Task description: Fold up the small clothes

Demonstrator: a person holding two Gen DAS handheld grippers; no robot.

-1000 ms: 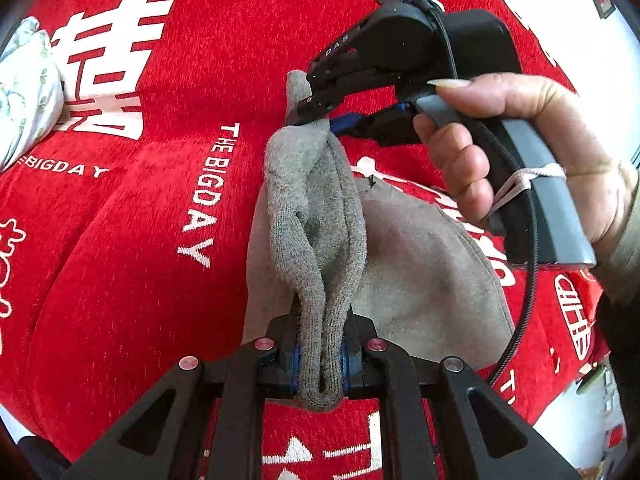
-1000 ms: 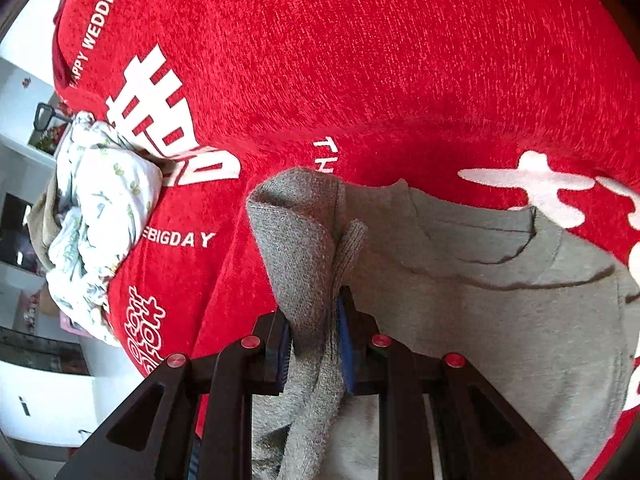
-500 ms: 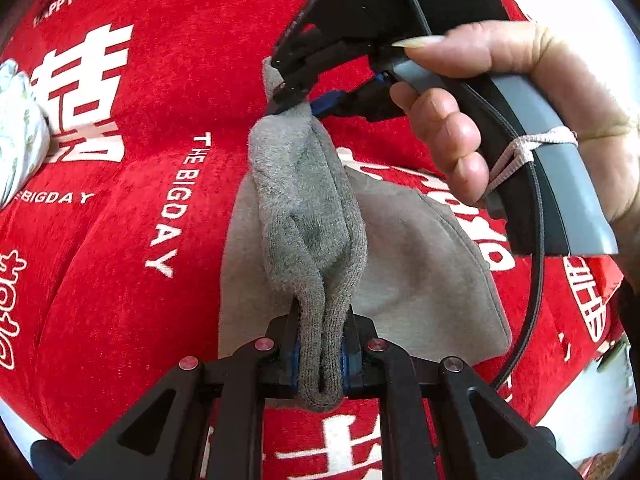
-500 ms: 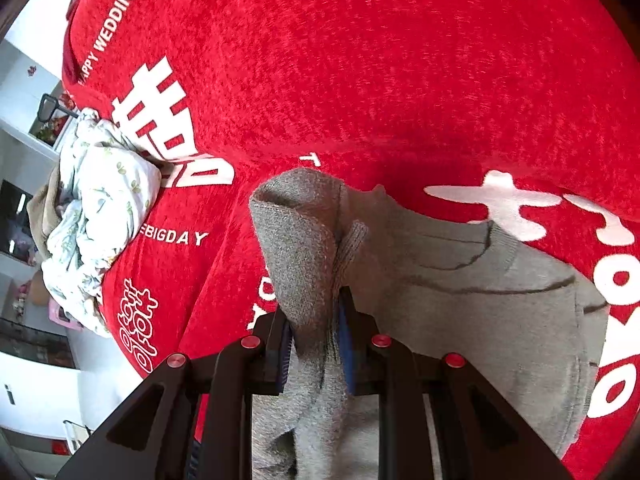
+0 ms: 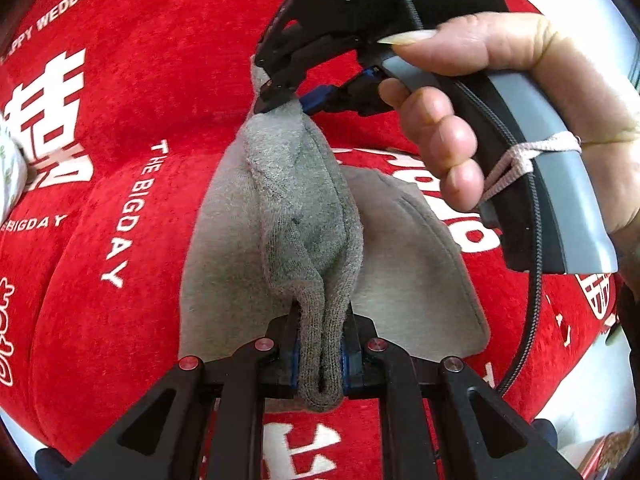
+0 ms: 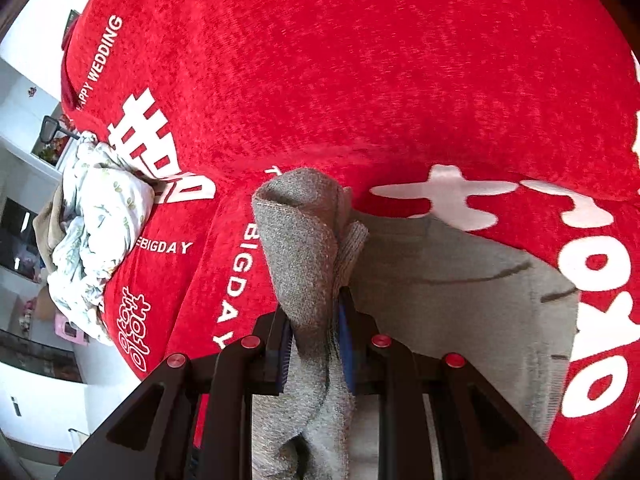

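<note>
A small grey knit garment lies partly on the red cloth, its edge lifted between both grippers. My left gripper is shut on a bunched fold of its near edge. My right gripper, held by a hand, is shut on the far end of the same fold. In the right wrist view the right gripper pinches the grey garment, and the rest of it spreads flat to the right with its neckline showing.
A red cloth with white lettering covers the surface. A crumpled white floral garment lies at its left edge, also showing in the left wrist view. Room furniture lies beyond that edge.
Both grippers have kept their hold and lifted the grey fold. The right gripper has come closer to the left camera, and the garment's flat part has slid across the red cloth.
</note>
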